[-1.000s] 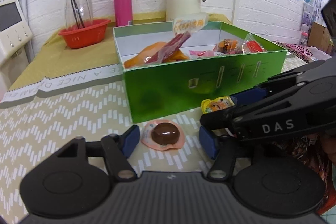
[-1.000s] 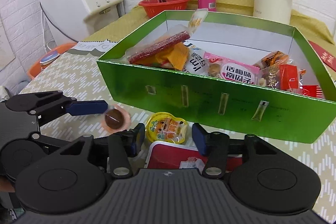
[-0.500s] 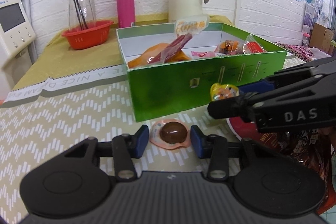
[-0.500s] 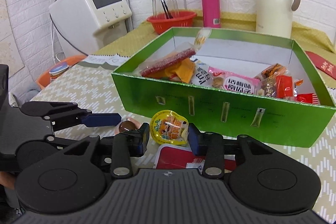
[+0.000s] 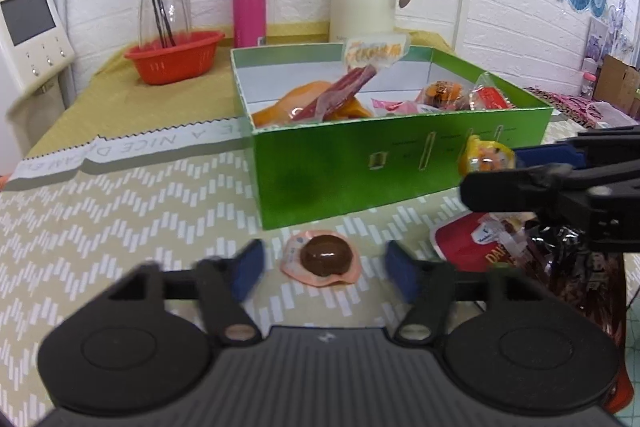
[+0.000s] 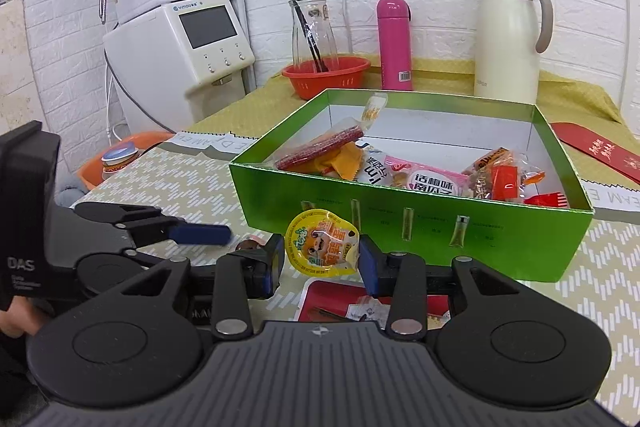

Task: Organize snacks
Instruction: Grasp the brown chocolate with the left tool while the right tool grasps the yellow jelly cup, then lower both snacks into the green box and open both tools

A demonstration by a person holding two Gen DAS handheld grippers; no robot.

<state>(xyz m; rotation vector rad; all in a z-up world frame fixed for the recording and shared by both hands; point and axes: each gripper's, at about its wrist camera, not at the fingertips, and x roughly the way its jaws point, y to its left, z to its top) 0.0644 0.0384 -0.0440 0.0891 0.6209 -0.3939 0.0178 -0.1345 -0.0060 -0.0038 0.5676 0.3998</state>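
We count two grippers here. The right gripper [image 6: 322, 261] has its blue pads pressed on one yellow jelly cup [image 6: 322, 243], held up clear of the table at lower centre of the right wrist view, in front of the green box's front wall; its lid carries a cartoon animal and small print we cannot read. In the left wrist view that cup [image 5: 485, 155] shows at right of centre, pinched the same way.

The left gripper [image 5: 322, 269] is low in its own frame, jaws just opening, now spread wide, and the pads touch nothing. Between them, apart from both, lies one chocolate jelly cup [image 5: 325, 257] on the zigzag tablecloth [image 5: 120, 219], just before the box's near corner.

One green box [image 6: 420, 233], open, sits centre frame with several snack packets inside: one long red stick pack [image 6: 320, 147], orange packets, one pink packet with Chinese characters [image 6: 428, 181], red wrappers at the right end. We cannot count them all.

One red packet [image 5: 460, 239] lies at lower right, reading "DA", the rest hidden.

Along the back: one glass carafe [image 6: 312, 31] standing in one red basket [image 6: 326, 73], one pink flask [image 6: 394, 43], one cream jug [image 6: 508, 35]. One white dispenser [image 6: 180, 47] at upper left reads "vimido", we think. The cloth border [image 5: 132, 147] reads "A NICE". The left gripper's body reads "DAS".
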